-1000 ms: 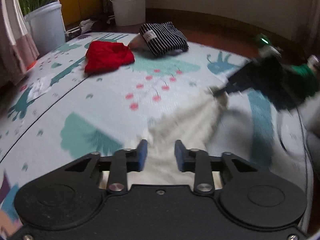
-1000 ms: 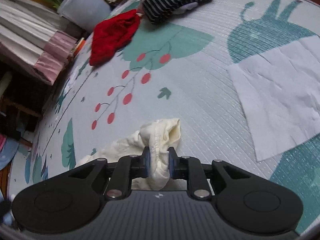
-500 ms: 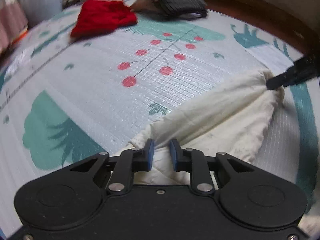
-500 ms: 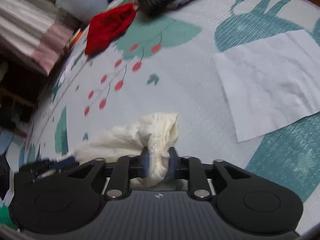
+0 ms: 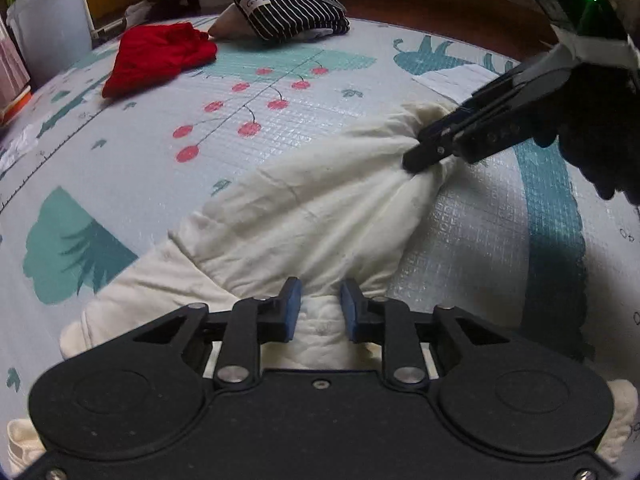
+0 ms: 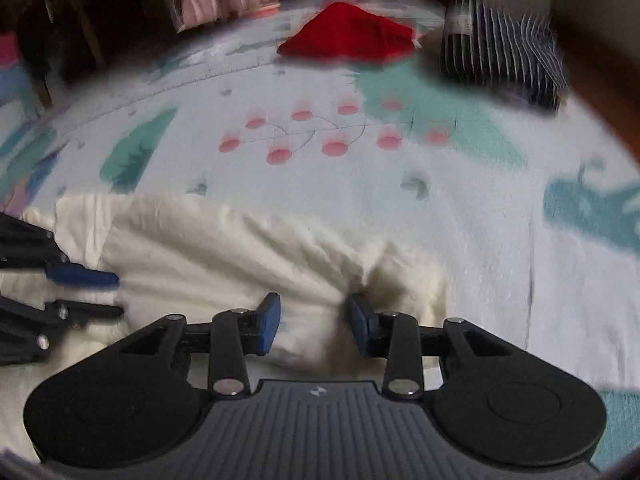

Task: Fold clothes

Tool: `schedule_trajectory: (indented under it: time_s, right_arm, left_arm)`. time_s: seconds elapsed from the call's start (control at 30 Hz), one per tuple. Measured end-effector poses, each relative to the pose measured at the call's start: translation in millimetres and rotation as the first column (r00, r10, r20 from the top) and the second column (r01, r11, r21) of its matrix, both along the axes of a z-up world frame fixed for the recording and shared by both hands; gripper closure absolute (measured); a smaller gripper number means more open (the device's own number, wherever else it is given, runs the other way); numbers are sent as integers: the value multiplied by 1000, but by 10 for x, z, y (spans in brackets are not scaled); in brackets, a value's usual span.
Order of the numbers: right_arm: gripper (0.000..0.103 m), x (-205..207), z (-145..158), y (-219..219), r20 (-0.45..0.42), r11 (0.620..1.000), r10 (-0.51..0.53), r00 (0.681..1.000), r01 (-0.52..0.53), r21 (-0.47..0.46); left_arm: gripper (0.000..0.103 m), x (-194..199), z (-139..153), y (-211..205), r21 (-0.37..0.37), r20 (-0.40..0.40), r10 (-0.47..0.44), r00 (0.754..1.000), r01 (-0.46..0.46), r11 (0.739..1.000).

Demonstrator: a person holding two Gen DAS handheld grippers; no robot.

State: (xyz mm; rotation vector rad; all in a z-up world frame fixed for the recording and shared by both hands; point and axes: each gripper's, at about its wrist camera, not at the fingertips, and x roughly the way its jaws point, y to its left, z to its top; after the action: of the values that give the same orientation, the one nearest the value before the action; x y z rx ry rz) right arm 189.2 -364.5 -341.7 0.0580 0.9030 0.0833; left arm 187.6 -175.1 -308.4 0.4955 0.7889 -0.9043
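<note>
A cream-white garment (image 5: 312, 208) lies stretched across the patterned play mat (image 5: 120, 168). My left gripper (image 5: 320, 312) stands over its near edge with jaws parted around a fold of cloth. In the left wrist view my right gripper (image 5: 420, 156) pinches a bunch of the cloth at the garment's far right end. The right wrist view is blurred: the right gripper (image 6: 314, 324) shows its jaws spread with cream cloth (image 6: 240, 248) between them. The left gripper's fingers (image 6: 80, 276) show at the left edge there.
A red garment (image 5: 156, 56) and a folded black-and-white striped garment (image 5: 288, 8) lie at the mat's far side. A white paper sheet (image 5: 460, 80) lies at the far right. White buckets (image 5: 48, 20) stand beyond the mat on the left.
The garment has been pulled out wider across the mat. My left jaws have parted from their tighter pinch. The right wrist view has swung round and its jaws now stand wider apart.
</note>
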Motion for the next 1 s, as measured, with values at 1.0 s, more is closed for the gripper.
schedule_trajectory:
  time_s: [1.0]
  right_arm:
    - [57,-249,633,1466,32,861,508,861,-508,-13]
  left_arm:
    - [67,-622,-48,4067,-27,89,762,641,-764,645]
